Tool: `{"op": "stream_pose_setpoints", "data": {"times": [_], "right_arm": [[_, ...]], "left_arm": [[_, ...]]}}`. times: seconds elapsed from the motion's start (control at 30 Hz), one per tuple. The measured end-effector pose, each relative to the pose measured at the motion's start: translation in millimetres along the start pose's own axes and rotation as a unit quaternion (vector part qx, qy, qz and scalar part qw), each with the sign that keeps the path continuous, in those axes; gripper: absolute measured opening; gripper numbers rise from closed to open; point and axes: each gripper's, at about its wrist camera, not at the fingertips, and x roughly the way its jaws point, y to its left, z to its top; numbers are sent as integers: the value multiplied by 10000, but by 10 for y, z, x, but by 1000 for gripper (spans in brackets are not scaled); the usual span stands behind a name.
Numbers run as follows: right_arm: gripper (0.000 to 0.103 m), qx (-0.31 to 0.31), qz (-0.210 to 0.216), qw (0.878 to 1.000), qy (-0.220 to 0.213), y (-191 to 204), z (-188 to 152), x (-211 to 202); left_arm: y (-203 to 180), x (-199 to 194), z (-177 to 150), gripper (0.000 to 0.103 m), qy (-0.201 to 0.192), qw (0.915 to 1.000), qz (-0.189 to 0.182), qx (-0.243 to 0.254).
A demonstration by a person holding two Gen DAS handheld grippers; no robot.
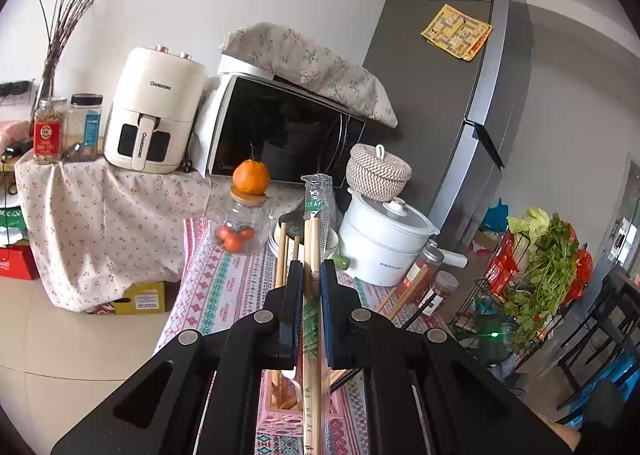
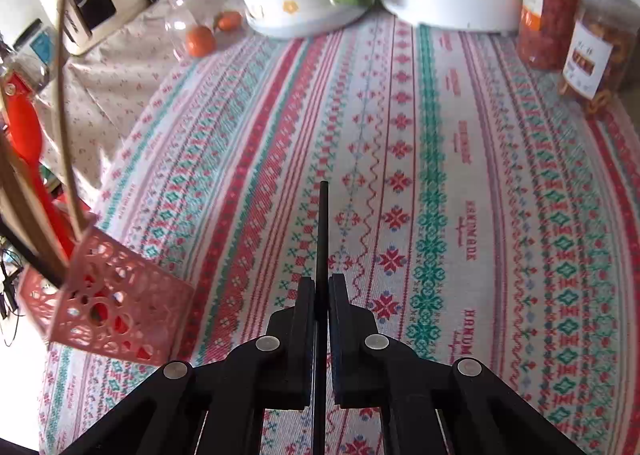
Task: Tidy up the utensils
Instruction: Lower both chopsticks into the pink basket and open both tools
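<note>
Over the patterned surface (image 2: pixel 440 135) | left tool (image 1: pixel 311 267) clamps wrapped chopsticks (image 1: pixel 314 223) | right tool (image 2: pixel 321 281) pinches black chopstick (image 2: pixel 322 223) | pink holder (image 2: pixel 116 295) near left.

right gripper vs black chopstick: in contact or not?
Touching. The right wrist view shows the right gripper with both fingers closed against the black chopstick, no gap visible on either side; the stick runs forward from the jaws above the tablecloth.

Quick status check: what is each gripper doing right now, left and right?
Left gripper: closed on the wrapped chopsticks, above the pink utensil basket.
Right gripper: closed on a thin black chopstick, above the tablecloth.
</note>
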Motion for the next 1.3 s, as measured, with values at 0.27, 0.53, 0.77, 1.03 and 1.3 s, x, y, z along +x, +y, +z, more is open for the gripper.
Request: {"op": "stream_pose_setpoints", "data": {"times": [0.27, 0.53, 0.77, 1.03, 1.3], "right_arm": [[5, -120, 305, 9922, -1200, 80, -155, -991], [5, -162, 402, 9801, -1936, 139, -98, -1337], [5, -28, 491, 9783, -2011, 106, -31, -1345], [5, -86, 612, 9746, -2152, 216, -18, -1434], [5, -353, 798, 9684, -2335, 422, 14, -1686]], "left_arm": [[-292, 103, 23, 9, -987, 9933, 357, 483], [-334, 433, -131, 9, -1064, 9894, 756, 642], [-263, 648, -280, 9, -1141, 9838, 1180, 722], [-175, 818, -428, 9, -706, 9886, 1202, 563], [-140, 802, -453, 20, -228, 9946, 930, 392]]}}
